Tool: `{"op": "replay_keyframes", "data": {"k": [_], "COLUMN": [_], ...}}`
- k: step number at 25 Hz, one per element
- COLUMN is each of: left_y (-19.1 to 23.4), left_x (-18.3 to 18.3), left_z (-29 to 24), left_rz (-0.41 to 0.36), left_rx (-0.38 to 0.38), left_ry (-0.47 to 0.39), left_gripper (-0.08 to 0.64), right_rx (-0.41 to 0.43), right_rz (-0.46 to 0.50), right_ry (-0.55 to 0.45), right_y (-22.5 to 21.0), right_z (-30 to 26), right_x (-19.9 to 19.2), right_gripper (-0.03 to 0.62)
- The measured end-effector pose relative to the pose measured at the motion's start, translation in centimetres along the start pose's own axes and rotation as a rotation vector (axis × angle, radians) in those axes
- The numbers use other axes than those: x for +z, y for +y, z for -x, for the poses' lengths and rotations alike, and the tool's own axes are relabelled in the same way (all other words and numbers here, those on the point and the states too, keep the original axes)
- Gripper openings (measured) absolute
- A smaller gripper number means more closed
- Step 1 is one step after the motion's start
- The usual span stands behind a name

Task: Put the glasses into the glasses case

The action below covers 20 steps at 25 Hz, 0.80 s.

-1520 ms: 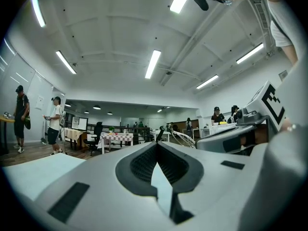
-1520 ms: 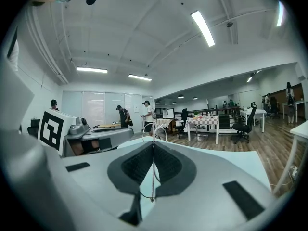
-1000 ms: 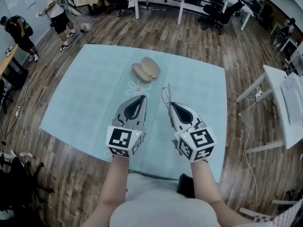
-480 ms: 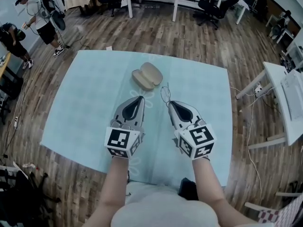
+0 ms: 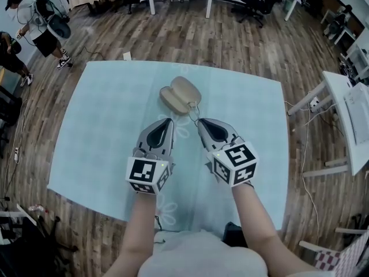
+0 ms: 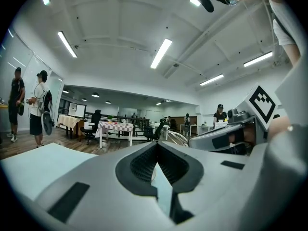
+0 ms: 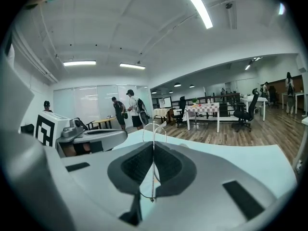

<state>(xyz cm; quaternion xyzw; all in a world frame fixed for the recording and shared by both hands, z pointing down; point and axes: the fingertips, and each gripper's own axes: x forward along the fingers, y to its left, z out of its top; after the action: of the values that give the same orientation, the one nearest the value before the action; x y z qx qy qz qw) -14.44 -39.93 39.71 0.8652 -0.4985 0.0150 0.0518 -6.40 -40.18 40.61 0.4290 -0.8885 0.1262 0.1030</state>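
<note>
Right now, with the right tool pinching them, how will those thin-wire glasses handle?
The glasses look like thin wire, so they are probably light and easily bent. Pinched edge-on in the shut right tool, they may swivel or slip.

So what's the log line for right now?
right tool: shut on thin wire-framed glasses | left tool: shut, empty | open beige glasses case: close ahead of glasses, on pale blue tablecloth | glasses not yet inside
</note>
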Motion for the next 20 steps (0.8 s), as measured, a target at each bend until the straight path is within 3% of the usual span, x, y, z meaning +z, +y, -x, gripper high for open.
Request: {"op": "replay_keyframes", "data": {"k": [10,20], "left_y": [3.4,5.1], "left_x": [-2.0,-4.7], "left_z": [-4.7,-6.2], "left_rz": [-0.007,0.004], "left_rx": [0.003,-0.004], "left_ry": [0.028,0.079], "left_gripper": [0.008,0.008], "right_rx": [0.012,0.026], "right_rz": [-0.023,-0.088], "right_ry": [0.075,0.113], "right_y": [-2.3,-4.3], "right_z": [-5.7,-11.1], "right_x": [-2.0,-2.8], "right_gripper": [0.011,0.011]}}
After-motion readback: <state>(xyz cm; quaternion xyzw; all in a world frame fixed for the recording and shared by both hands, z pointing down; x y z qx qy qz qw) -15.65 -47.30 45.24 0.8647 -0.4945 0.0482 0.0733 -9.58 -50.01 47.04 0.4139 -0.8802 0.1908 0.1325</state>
